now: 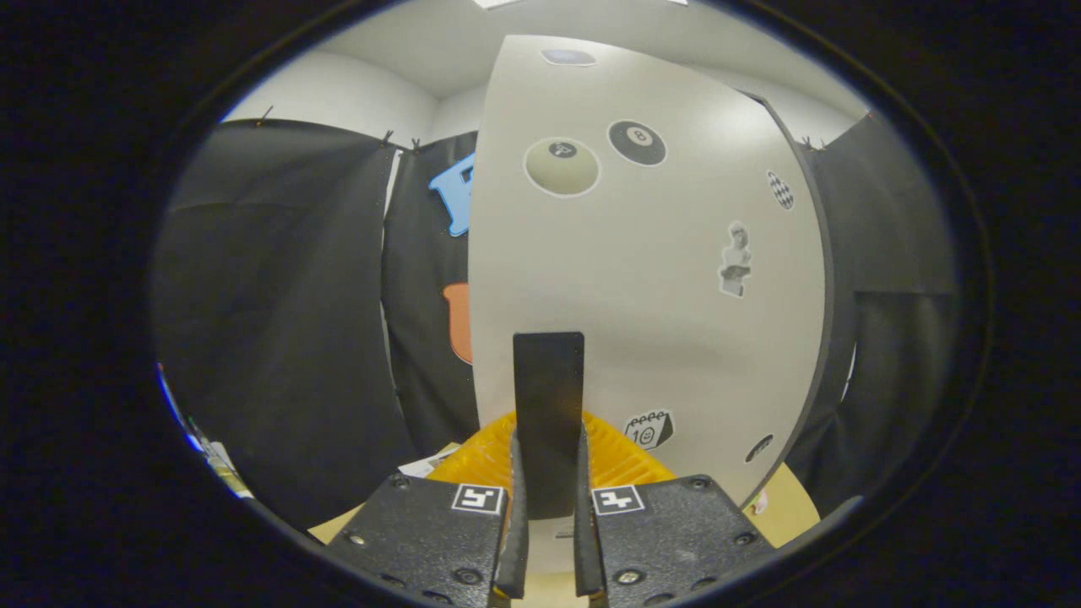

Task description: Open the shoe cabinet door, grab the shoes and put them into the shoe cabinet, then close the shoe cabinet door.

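A recording booth: black cloth walls (279,321) hung below a white ceiling (405,51).

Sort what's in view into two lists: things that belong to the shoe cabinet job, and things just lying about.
Belongs to the job:
- cabinet door, pale, with stickers
- black handle, with both fingers of the gripper pressed on it

Just lying about:
- yellow ribbed object low behind the handle, what it is I cannot tell
- papers on the tan surface

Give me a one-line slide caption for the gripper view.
Gripper shut on the dark handle of the sticker-covered shoe cabinet door, orange shoe just behind.
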### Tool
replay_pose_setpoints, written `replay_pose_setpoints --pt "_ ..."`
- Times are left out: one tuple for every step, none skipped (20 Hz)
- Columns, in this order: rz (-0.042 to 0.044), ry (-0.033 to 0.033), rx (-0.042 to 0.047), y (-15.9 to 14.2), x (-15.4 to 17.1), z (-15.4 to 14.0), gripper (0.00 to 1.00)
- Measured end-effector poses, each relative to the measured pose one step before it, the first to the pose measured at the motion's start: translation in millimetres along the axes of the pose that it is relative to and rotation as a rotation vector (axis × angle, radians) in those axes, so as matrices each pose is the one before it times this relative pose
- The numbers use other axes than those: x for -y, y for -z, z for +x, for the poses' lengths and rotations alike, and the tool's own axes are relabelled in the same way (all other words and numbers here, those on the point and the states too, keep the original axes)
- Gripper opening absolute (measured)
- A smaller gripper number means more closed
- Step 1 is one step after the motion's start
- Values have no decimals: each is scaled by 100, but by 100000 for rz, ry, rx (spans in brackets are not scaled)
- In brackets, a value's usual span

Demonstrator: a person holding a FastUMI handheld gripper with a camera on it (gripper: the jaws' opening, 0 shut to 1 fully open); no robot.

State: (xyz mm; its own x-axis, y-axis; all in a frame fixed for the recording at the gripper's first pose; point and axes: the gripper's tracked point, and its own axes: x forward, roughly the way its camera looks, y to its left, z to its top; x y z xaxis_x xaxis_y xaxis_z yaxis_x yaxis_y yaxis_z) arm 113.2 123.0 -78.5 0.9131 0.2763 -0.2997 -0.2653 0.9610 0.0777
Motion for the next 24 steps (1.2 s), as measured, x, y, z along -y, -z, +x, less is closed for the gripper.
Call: replay_pose_setpoints --pt "-27 -1653 416 128 170 -116 25" --pt "548 -1760 464 38 42 -212 25" --pt "350 -1632 358 90 164 -181 25" --pt "181 -1257 232 -53 140 -198 25" --pt "-273 -806 217 57 254 -255 25" --pt "-298 -389 43 71 124 -187 25" --pt "-309 -96 280 -12 91 -243 25" --pt "-644 -82 29 -25 93 -228 25" --pt "21 -61 267 -8 61 -464 25" --pt "-534 -250 99 45 17 -432 25" --pt "-181 -480 330 -36 156 -298 25" --pt "306 -636 332 74 195 -148 25" --pt "-108 -622 363 -58 62 -359 24" --pt "252 -544 121 -93 184 -262 24" --pt "-21 -374 39 -17 141 -281 24" --pt "-336 -201 -60 3 154 -477 24" --pt "-108 32 -7 -32 158 -425 24" --pt "70 141 309 -38 211 -322 24" --pt "141 179 301 -8 185 -358 24" --pt "-109 199 401 -51 240 -403 23" --pt "160 316 536 -25 243 -206 23" --pt "-257 139 216 -63 247 -198 23" --pt "651 227 217 99 131 -207 23" --pt "269 306 -18 54 77 -219 23"
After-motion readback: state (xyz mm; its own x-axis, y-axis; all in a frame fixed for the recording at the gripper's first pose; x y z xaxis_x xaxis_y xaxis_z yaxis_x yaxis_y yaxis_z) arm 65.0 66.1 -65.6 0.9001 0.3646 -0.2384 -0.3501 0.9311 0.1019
